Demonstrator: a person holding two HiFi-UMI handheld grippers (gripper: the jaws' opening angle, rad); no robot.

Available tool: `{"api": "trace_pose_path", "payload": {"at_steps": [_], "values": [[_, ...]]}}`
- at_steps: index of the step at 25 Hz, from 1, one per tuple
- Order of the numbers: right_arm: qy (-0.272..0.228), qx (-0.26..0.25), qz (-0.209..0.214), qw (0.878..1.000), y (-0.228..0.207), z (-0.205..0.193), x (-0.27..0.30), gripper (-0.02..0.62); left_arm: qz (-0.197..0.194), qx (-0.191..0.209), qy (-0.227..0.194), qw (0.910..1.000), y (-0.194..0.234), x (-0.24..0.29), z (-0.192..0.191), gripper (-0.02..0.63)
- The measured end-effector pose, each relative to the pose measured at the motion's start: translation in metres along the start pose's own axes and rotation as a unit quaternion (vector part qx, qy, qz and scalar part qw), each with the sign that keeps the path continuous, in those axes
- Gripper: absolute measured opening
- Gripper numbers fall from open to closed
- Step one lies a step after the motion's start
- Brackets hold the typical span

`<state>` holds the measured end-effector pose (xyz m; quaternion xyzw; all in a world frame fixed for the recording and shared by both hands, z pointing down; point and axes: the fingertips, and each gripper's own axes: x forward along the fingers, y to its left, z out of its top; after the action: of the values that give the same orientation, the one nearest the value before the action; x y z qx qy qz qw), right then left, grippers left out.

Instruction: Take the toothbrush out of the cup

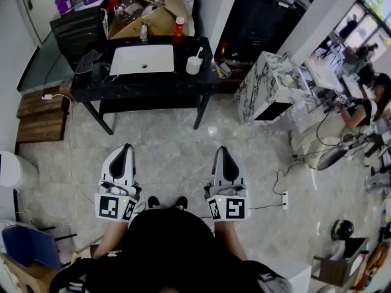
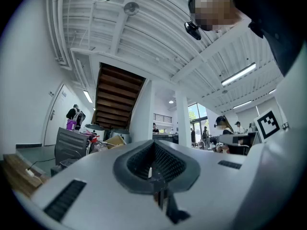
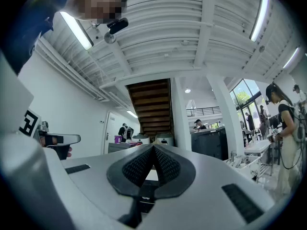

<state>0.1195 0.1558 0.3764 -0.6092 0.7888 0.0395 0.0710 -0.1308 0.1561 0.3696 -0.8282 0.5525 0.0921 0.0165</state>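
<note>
Far ahead on the black table (image 1: pixel 153 85), the white cup (image 1: pixel 193 65) stands upright near the right end, just right of the white basin (image 1: pixel 142 60). I can see the toothbrush (image 1: pixel 198 52) sticking up out of the cup, leaning a little to the right. A red bottle (image 1: pixel 178 29) and a cardboard box (image 1: pixel 156 8) sit farther back. Both tools are near me, well apart from the table, held side by side over the pale stone floor (image 1: pixel 177 151) and pointing toward it. My left gripper (image 1: pixel 126 148) has its jaws pressed together with nothing between them, and its own view shows the dark ribbed pads (image 2: pixel 168 164) meeting. My right gripper (image 1: pixel 223 150) is the same, closed tight and empty.
</note>
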Motion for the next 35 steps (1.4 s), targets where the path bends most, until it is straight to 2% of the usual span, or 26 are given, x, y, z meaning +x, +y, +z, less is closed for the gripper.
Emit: {"api": "trace_pose_path", "payload": {"at_steps": [35], "values": [[0.008, 0.002, -0.005, 1.0, 0.001, -0.008, 0.01, 0.034, -0.003, -0.006, 0.009, 0.9999, 0.006, 0.007, -0.012, 0.003]]}}
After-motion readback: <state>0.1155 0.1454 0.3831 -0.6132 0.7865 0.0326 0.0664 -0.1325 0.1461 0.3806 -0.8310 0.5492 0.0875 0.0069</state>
